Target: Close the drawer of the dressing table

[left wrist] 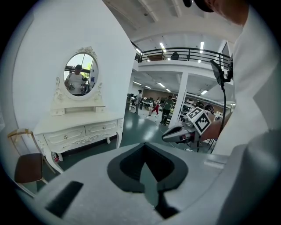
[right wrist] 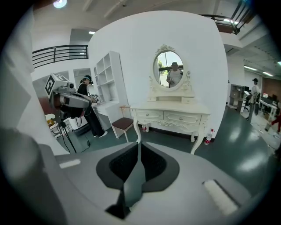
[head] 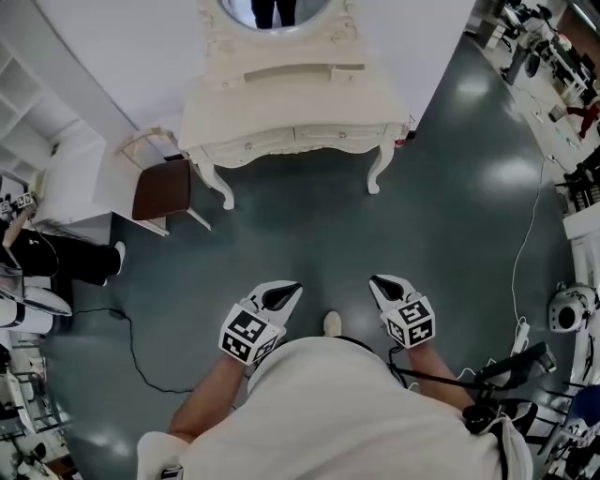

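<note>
Shelving (head: 66, 178) in white stands at the far left, with a person in black (head: 56, 255) beside it. Next comes a chair (head: 161, 187) with a brown seat, just beside the left leg of the dressing table (head: 291, 112). That table stands against the white wall under its oval mirror (head: 277, 9), and its two front drawers (head: 333, 134) look flush. Well apart from it, over the grey floor (head: 309, 234), the left tongs (head: 292, 289) are pressed together on nothing. The right tongs (head: 377, 281) are the same, and both point toward the table.
</note>
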`<state>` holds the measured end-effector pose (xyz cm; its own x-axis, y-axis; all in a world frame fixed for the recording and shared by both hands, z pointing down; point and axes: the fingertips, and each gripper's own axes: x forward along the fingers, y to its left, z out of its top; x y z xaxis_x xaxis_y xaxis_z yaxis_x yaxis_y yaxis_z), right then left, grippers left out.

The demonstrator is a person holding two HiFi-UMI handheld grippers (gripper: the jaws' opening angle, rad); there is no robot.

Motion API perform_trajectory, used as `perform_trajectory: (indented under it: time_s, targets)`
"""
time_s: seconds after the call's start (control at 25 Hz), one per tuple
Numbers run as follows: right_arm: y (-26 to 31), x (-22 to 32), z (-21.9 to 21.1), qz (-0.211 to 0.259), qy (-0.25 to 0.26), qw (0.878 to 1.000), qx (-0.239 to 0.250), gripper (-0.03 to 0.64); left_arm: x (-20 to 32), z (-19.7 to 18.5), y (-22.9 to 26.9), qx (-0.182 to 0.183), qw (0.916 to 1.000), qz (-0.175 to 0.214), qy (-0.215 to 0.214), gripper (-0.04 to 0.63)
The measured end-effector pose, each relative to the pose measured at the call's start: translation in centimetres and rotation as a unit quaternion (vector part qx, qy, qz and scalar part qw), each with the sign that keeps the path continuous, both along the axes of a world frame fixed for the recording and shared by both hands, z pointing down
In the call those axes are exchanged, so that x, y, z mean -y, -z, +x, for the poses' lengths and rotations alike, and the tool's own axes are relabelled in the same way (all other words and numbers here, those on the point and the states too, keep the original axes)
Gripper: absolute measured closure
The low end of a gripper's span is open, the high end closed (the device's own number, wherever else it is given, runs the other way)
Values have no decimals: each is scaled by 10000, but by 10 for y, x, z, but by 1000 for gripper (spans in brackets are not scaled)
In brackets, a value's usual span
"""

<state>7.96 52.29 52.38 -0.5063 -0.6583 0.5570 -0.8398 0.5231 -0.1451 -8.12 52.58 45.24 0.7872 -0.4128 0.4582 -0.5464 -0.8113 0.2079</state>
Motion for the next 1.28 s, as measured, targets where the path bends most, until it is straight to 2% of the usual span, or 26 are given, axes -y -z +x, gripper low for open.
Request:
perform_trajectory:
  time_s: [0.16, 0.4, 0.68, 1.0, 1.12, 1.28]
  targets:
    - [-14, 50, 35, -77, 72, 9999, 18, 583, 49, 37, -5, -49, 9999, -8, 143, 592]
    - [-28, 98, 53, -162, 37, 9998, 144, 588, 91, 56, -11, -56, 9998, -58, 200, 592]
    - [-39, 192, 50, -128, -222, 9996, 101, 586, 190, 43, -25, -131, 9998, -13, 164, 592]
    - [-15, 316, 36, -82, -613, 9981, -45, 586, 323, 31, -5, -237, 9991, 115, -332, 593]
    - [-14, 360, 25, -108, -773, 9969, -33, 584, 363, 14, -2, -222, 9988, 136, -424, 593]
    - [-10, 405, 6, -91, -856, 9963, -73, 575, 408, -19, -6, -171, 9995, 23, -268, 593]
